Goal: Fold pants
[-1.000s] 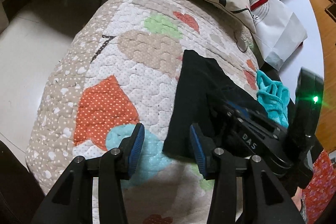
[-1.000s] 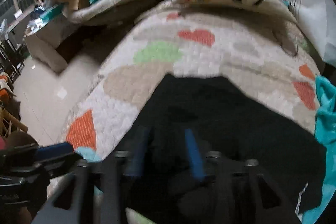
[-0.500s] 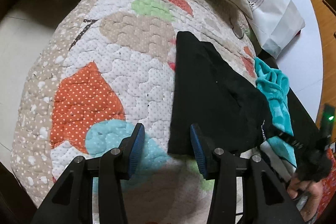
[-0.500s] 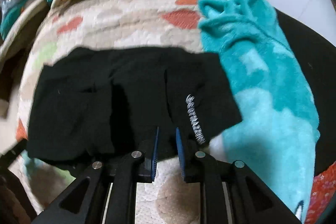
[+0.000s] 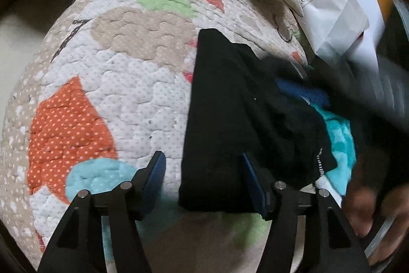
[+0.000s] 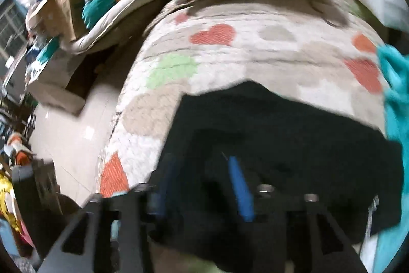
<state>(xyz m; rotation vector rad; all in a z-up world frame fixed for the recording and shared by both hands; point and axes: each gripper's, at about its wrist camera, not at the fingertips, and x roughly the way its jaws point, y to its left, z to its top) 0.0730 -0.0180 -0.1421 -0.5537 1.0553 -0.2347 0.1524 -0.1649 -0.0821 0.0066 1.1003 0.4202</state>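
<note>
Quilt (image 5: 133,83) ran ahead of both sets of jaws. Folded black pants (image 5: 230,119) lay on it. Left gripper (image 5: 202,178) was opening, pants' near corner between its jaws, pads clear. Right gripper (image 6: 202,186) was opening over the pants, gripping nothing.
</note>
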